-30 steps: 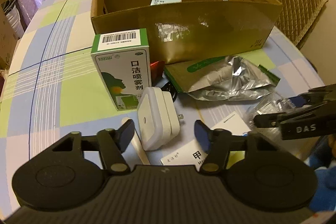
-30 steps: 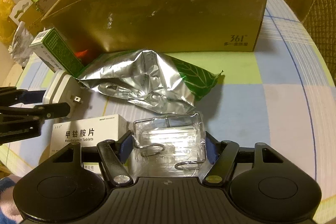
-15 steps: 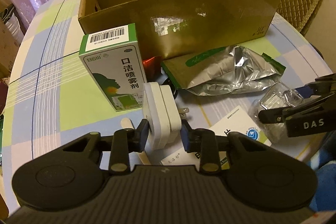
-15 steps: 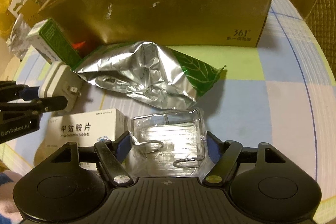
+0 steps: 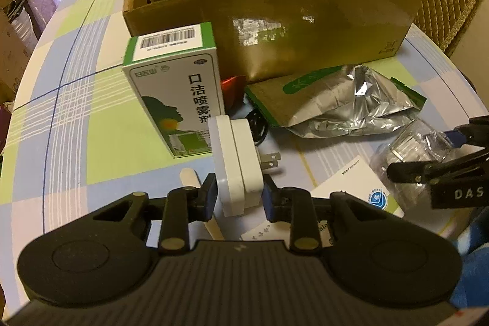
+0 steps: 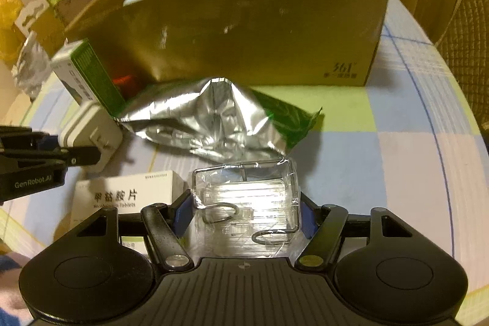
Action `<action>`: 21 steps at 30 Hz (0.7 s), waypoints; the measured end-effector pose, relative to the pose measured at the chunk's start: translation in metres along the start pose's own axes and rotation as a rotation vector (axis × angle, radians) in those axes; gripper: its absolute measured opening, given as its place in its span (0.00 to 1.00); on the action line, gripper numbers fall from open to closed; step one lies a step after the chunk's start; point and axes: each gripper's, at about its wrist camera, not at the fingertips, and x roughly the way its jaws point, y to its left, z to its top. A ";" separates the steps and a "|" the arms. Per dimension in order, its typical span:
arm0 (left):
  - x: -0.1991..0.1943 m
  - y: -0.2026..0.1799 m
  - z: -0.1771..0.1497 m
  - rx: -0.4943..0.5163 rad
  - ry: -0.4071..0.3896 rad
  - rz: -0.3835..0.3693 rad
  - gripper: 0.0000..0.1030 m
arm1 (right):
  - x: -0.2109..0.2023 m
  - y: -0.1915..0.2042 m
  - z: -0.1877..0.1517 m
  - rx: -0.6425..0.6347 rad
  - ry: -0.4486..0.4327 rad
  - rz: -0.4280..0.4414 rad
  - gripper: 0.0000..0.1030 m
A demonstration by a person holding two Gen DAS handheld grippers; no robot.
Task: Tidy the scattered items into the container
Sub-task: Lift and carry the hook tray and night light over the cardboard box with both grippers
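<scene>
Checked cloth in pale blue, green and white is covering the round counter (image 5: 76,118), and its curved edge is being seen close on the left, with curtains behind it. Open cloth is being left free on the left of the green-and-white carton (image 5: 177,87) and on the right of the cardboard box (image 6: 244,29) in the right wrist view.

The cardboard box is standing open at the back of the counter; its near wall is matt brown with shiny tape marks. A small pale box is being seen inside it, half hidden by the wall. The carton is standing upright just in front of the box's left corner. A crumpled foil pouch (image 6: 214,121) with green print is lying flat before the wall.

The left hand-held gripper (image 5: 238,197) is being held closed on the white plug adapter (image 5: 235,161), with its blue pads pressing on both smooth sides and the two metal prongs pointing right. The right hand-held gripper (image 6: 246,213) is closing, and the clear plastic packet (image 6: 244,200) with wire hooks is being held between its pads. A white tablet box (image 6: 128,191) is lying just beside the packet, partly covered by the gripper.

Something red and something black are being hidden behind the carton; they cannot be identified. A pale flat stick under the left gripper is being cut off.
</scene>
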 end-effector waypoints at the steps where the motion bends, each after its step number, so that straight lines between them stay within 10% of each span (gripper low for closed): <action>1: -0.002 0.001 -0.001 -0.003 -0.004 0.001 0.22 | -0.003 0.000 0.000 0.003 -0.011 0.002 0.63; 21: -0.069 0.001 -0.003 -0.043 -0.108 -0.031 0.22 | -0.038 0.003 -0.014 0.044 -0.099 0.019 0.63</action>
